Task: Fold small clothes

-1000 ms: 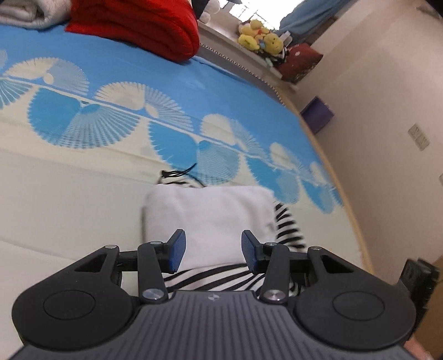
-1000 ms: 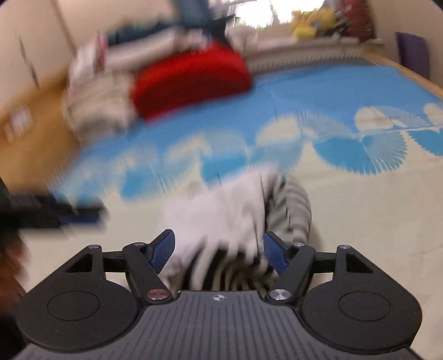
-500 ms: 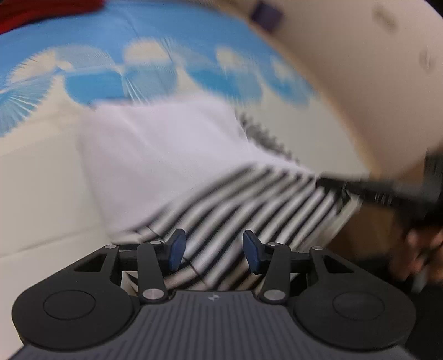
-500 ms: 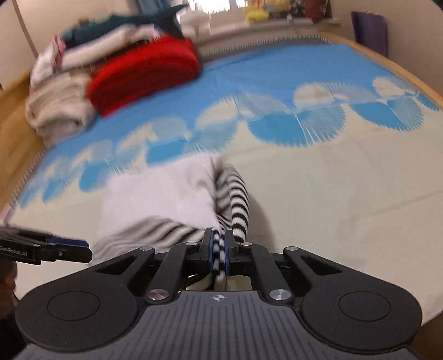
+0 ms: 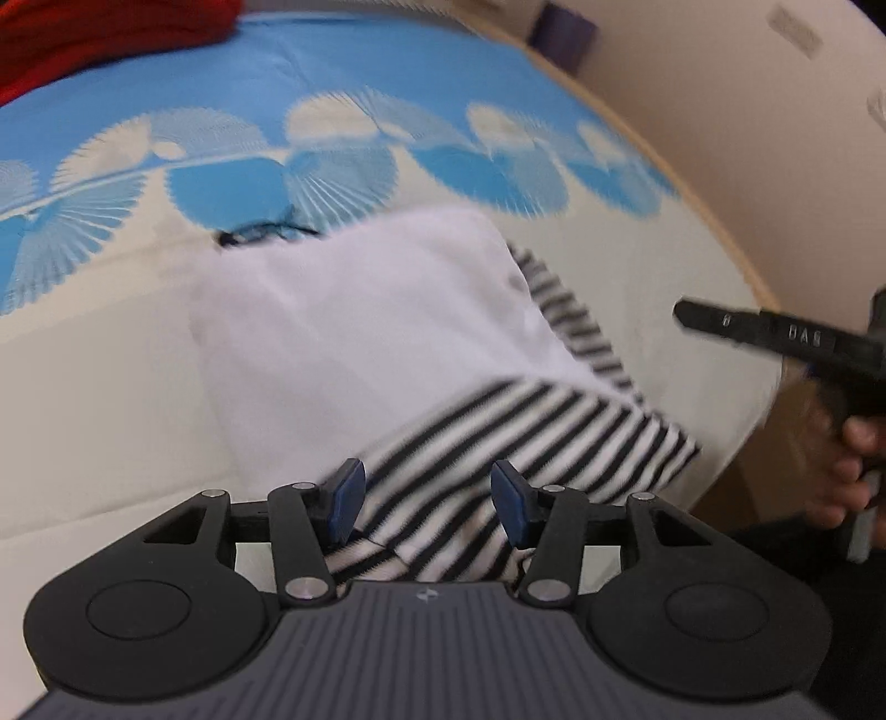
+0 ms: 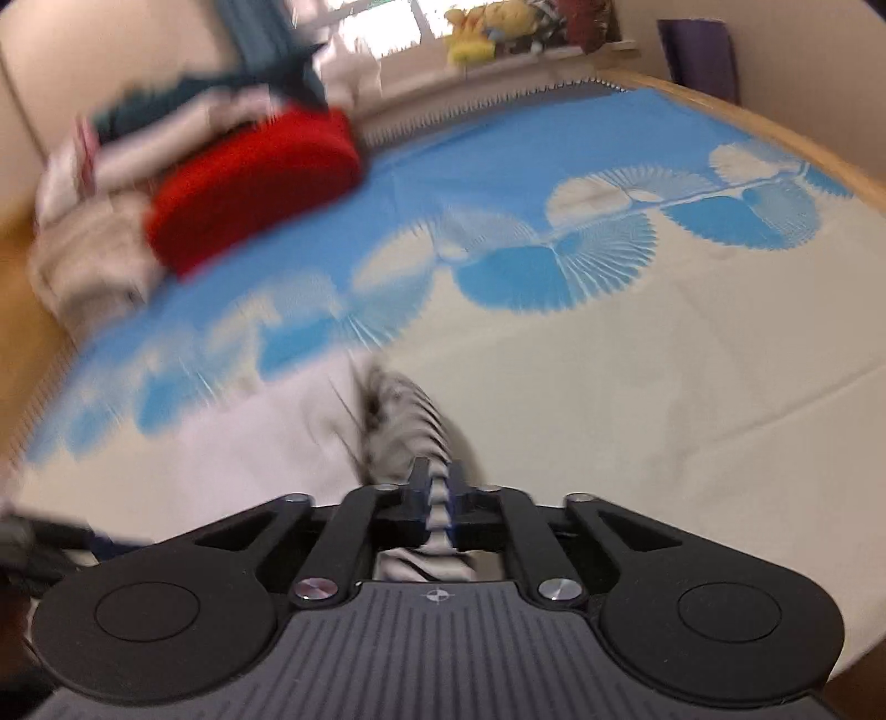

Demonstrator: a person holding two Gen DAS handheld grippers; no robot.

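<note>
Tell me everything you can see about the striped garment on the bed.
The striped garment is small and of soft fabric, with a plain white part toward the far side and black-and-white stripes toward the near side. It lies partly folded on the blue-and-cream bed cover. The right claw pinches a bunched striped edge and its jaws have just been opening slightly, still pressing the cloth. The left claw stands open over the striped part, and its jaws have just been opening.

We see a bed under a blue-and-cream fan-patterned sheet (image 6: 692,354), cream walls (image 5: 720,111), a bright window (image 6: 387,27) above a sill of plush toys (image 6: 487,33).
</note>
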